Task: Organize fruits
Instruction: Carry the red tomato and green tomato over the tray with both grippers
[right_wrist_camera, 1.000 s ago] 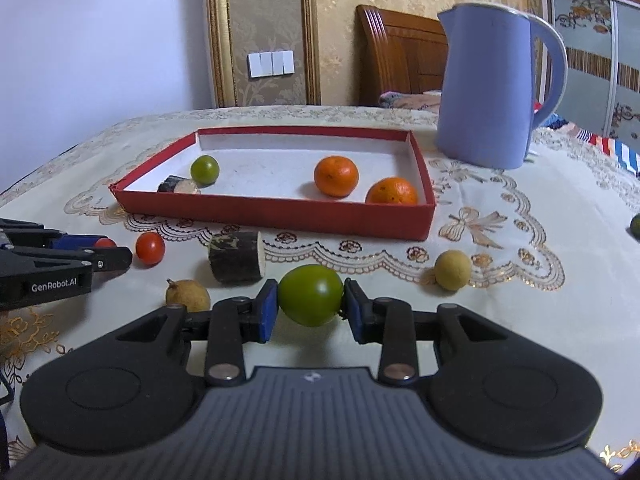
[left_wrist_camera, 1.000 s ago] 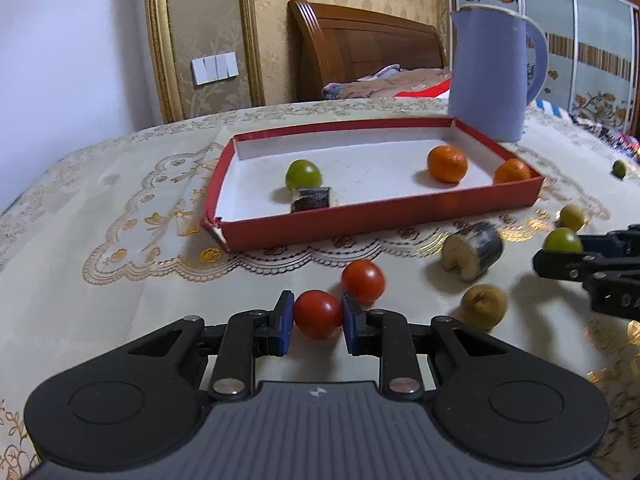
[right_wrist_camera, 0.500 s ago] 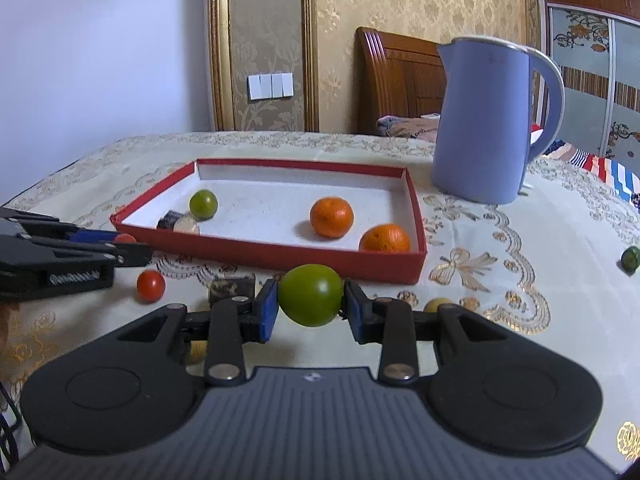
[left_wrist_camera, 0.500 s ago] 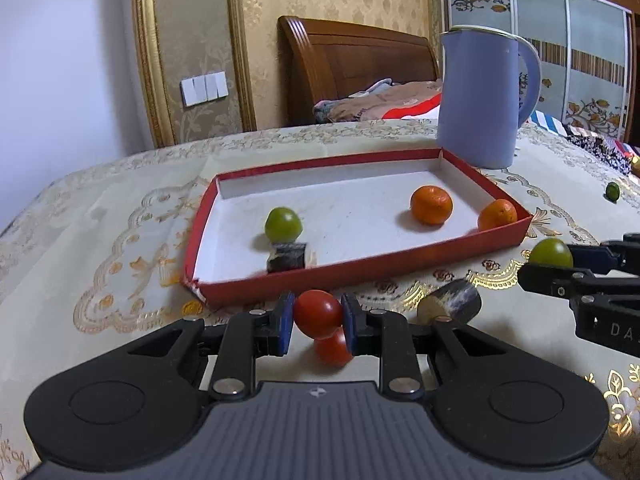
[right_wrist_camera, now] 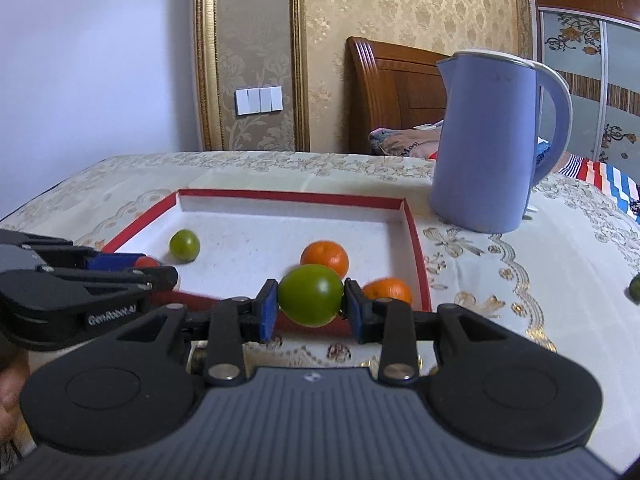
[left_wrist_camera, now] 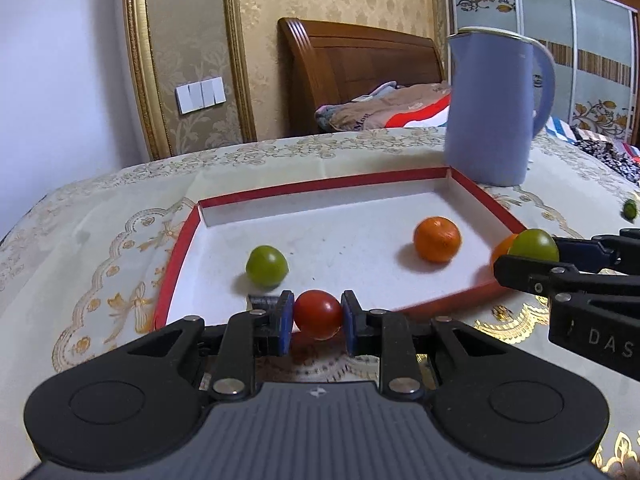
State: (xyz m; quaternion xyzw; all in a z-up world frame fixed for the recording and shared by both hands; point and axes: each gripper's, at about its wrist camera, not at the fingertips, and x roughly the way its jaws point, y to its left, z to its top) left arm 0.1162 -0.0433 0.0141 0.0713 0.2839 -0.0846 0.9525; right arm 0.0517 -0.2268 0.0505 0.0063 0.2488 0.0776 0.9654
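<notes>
My left gripper [left_wrist_camera: 317, 315] is shut on a red tomato [left_wrist_camera: 318, 314] and holds it at the near wall of the red tray [left_wrist_camera: 178, 256]. My right gripper [right_wrist_camera: 311, 295] is shut on a green fruit [right_wrist_camera: 310, 294], raised at the tray's near wall [right_wrist_camera: 416, 240]; it shows in the left wrist view [left_wrist_camera: 534, 245] at the tray's right corner. In the tray lie a small green fruit [left_wrist_camera: 266, 266], two oranges [left_wrist_camera: 437, 239] [right_wrist_camera: 387, 290] and a dark piece [left_wrist_camera: 262, 302], mostly hidden behind my left finger.
A tall blue kettle [left_wrist_camera: 496, 108] stands behind the tray's right corner. A small green fruit [left_wrist_camera: 630, 210] lies on the lace tablecloth at the far right. A bed headboard [left_wrist_camera: 360, 76] is beyond the table.
Both grippers have lifted and moved forward toward the tray with their fruits held. The loose fruits on the cloth have dropped out of view below the grippers.
</notes>
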